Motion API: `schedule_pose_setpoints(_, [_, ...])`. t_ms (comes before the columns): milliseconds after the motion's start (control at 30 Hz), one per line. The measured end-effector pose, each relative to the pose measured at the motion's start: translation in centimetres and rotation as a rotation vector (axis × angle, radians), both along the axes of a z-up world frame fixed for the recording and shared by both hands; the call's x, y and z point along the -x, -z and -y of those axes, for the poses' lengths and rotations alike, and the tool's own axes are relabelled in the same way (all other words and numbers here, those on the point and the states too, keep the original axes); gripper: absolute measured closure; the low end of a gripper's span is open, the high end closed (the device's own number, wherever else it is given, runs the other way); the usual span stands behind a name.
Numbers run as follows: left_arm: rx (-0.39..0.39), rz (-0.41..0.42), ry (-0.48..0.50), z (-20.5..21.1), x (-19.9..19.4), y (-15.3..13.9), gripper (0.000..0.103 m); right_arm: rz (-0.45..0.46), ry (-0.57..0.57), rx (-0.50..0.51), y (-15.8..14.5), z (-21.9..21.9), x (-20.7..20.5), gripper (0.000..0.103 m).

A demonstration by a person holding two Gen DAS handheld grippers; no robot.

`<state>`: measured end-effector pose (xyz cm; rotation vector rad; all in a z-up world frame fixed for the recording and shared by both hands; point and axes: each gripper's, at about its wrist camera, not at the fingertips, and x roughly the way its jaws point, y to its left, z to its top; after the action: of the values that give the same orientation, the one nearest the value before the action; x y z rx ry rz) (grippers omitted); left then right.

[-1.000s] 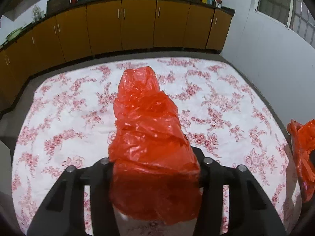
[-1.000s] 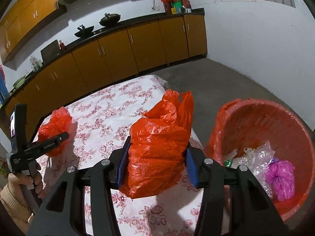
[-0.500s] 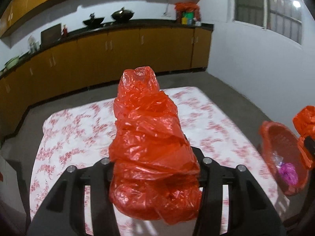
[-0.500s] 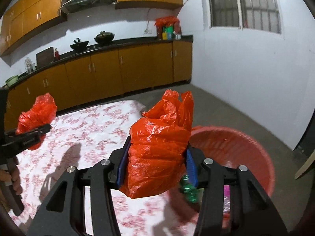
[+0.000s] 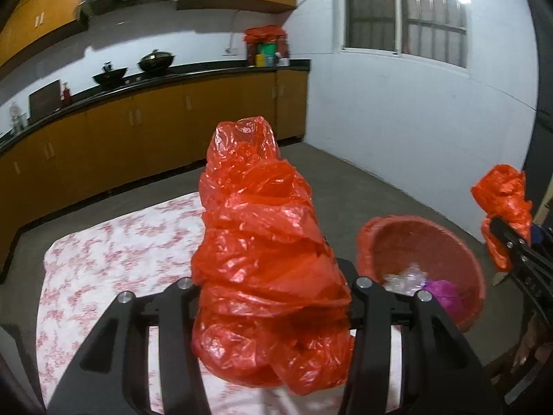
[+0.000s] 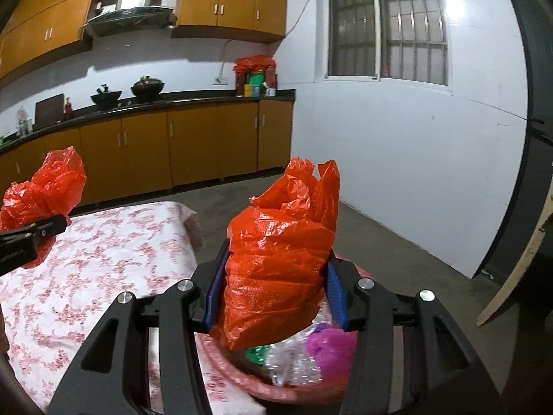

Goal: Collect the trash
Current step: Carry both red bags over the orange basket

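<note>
Red basket (image 6: 293, 392) under right tongs (image 6: 274, 287) | floral tablecloth (image 6: 103, 259) beside

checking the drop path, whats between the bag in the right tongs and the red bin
Nothing solid. In the right wrist view the orange bag clamped in the right tongs hangs directly above the red bin, with only air down to the trash inside.

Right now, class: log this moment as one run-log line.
left gripper: shut on orange bag | right gripper: shut on second orange bag, above red basket | release: pending

Basket (image 5: 470, 263) right of table (image 5: 114, 242)
</note>
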<state>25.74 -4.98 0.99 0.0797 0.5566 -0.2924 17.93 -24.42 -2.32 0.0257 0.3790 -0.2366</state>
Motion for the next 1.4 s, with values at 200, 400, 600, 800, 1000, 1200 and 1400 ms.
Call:
schedule_pose_setpoints(200, [0.004,0.006,0.068,3.6,1.0,-0.3,0.056,0.005,0.032,0.003,-0.1,1.5,0.7,0.054])
schedule_pose_setpoints(400, [0.004,0.003,0.114,6.1,1.4,0.0,0.056,0.005,0.053,0.0,0.0,2.4,1.2,0.054])
schedule_pose_setpoints(600, [0.007,-0.012,0.15,8.5,1.3,0.4,0.056,0.0,0.067,-0.022,0.2,3.5,1.2,0.054])
schedule_pose_setpoints(800, [0.022,-0.042,0.189,10.7,1.0,1.1,0.056,-0.016,0.073,-0.056,0.8,4.8,0.7,0.054])
schedule_pose_setpoints(1000, [0.041,-0.083,0.229,12.6,0.4,2.7,0.056,-0.038,0.063,-0.099,1.7,6.1,-0.1,0.054])
schedule_pose_setpoints(1200, [0.046,-0.112,0.261,14.2,-0.7,4.5,0.056,-0.051,0.051,-0.103,2.6,7.0,-0.6,0.054])
schedule_pose_setpoints(1400, [0.042,-0.131,0.283,15.9,-1.7,5.9,0.056,-0.051,0.04,-0.123,3.0,7.7,-1.2,0.054])
